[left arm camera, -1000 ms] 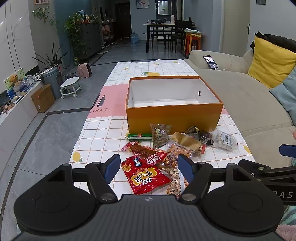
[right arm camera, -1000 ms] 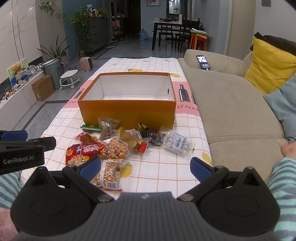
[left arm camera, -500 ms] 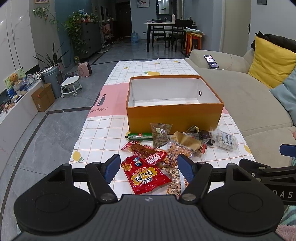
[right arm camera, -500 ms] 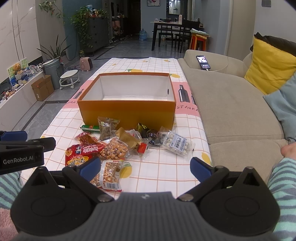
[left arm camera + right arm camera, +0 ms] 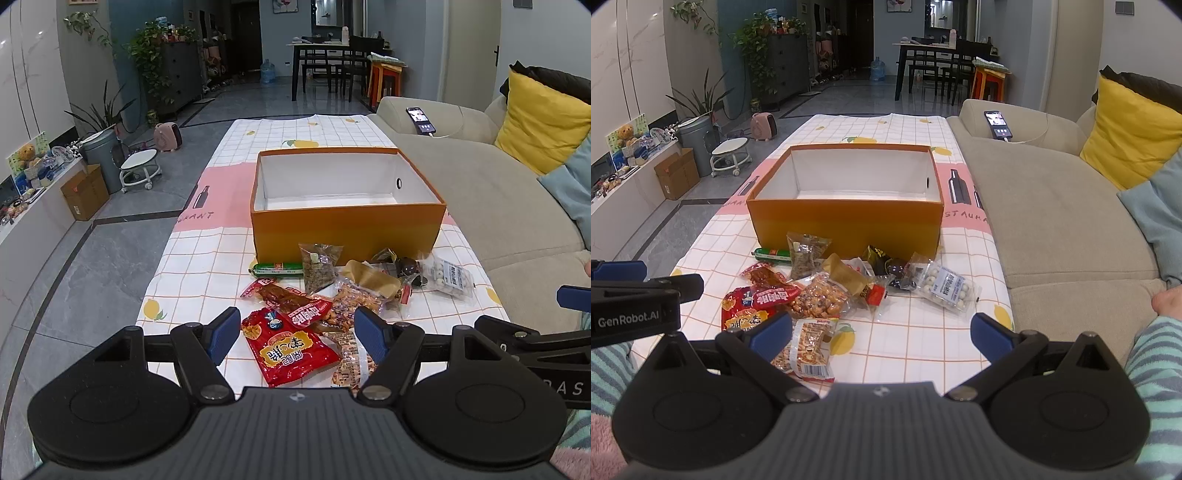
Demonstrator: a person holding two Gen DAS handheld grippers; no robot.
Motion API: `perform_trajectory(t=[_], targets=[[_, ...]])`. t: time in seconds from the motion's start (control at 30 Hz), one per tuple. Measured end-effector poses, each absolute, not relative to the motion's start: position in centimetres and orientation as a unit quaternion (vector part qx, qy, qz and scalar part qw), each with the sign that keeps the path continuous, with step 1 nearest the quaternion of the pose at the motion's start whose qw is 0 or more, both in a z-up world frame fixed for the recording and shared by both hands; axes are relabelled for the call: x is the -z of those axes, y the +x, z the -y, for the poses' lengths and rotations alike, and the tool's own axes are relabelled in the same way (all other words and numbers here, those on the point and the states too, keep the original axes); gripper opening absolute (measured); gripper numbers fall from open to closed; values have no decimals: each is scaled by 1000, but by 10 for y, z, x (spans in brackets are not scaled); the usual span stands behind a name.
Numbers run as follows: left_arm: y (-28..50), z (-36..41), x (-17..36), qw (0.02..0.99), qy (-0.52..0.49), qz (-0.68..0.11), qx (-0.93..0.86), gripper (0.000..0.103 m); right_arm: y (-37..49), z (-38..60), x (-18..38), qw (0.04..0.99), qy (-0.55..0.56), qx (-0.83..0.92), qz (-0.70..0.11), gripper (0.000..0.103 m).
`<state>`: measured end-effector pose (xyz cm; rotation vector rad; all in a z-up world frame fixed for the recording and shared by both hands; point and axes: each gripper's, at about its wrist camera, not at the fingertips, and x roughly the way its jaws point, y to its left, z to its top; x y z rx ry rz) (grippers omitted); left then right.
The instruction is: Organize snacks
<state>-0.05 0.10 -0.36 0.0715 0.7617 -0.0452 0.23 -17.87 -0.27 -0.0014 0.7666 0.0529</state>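
Note:
An empty orange box [image 5: 347, 225] [image 5: 846, 221] with a white inside stands on the checked tablecloth [image 5: 207, 258]. In front of it lies a heap of several snack packets: a big red packet [image 5: 291, 350] [image 5: 746, 317], a green sausage stick [image 5: 277, 269], a peanut bag [image 5: 810, 350], and a clear bag of white balls [image 5: 450, 277] [image 5: 947, 288]. My left gripper [image 5: 295, 334] hovers open just short of the red packet. My right gripper [image 5: 882, 334] stands open, wider, above the table's near edge, with nothing between its fingers.
A beige sofa [image 5: 1052, 221] runs along the right, with a yellow cushion [image 5: 1130, 129] and a phone [image 5: 997, 125] on its arm. Grey floor, a bin and a small stool [image 5: 138, 171] lie to the left. A striped sleeve [image 5: 1156, 362] shows at the right.

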Motion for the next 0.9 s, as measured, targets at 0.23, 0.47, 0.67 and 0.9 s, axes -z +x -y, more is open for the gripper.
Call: perform_trajectory(t=[0.23,0.47,0.67,0.9], targets=[[0,-1,5,927,35,-372,22,83,3,179,3,927,0,-25,-374,99],[0,-1,5,927,35,-372,22,83,2,179,3,927,-1,-26,-374,99],[0,-1,5,927,34,-373,22,83,2,179,3,927,-1,-26,-375,99],[1,0,6,927,34,-374,22,83,3,179,3,927,-1,-26,-375,99]])
